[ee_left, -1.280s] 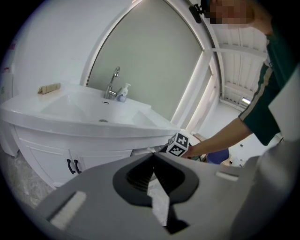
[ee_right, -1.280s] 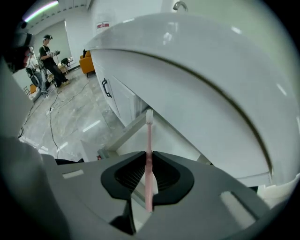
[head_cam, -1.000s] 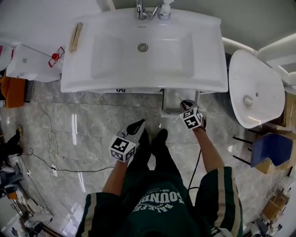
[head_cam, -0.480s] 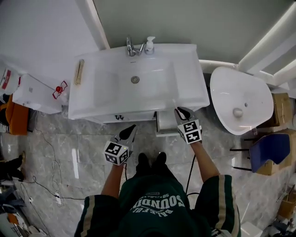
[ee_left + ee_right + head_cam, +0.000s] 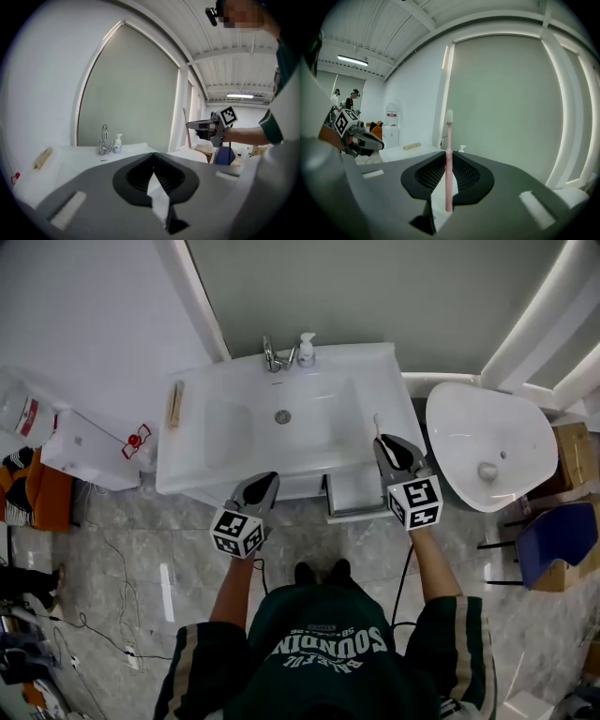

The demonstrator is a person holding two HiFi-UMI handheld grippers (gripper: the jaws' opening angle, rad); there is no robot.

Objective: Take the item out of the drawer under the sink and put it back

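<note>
Two hand-held grippers hover at the rim of the white sink (image 5: 281, 427), the largest thing before me, with a faucet (image 5: 272, 354) and a soap bottle (image 5: 306, 351) at its back edge. Under its front right, the drawer (image 5: 354, 495) stands pulled open over the marble floor (image 5: 141, 549). My left hand-held gripper (image 5: 258, 491) has its jaws together on nothing and hangs just before the sink's front edge. My right hand-held gripper (image 5: 392, 448) is clamped on the lower handle of a pink toothbrush (image 5: 448, 140). It stands upright between the pads, bristles on top, over the sink's right rim.

I judge the toothbrush light, stiff and slim. Its smooth plastic could pivot in the pads, so a hold nearer mid-handle would steady it. For the return, the sink's front edge overhangs the drawer. A second white basin (image 5: 487, 442) crowds the right side, and open room lies toward me, above the floor.
</note>
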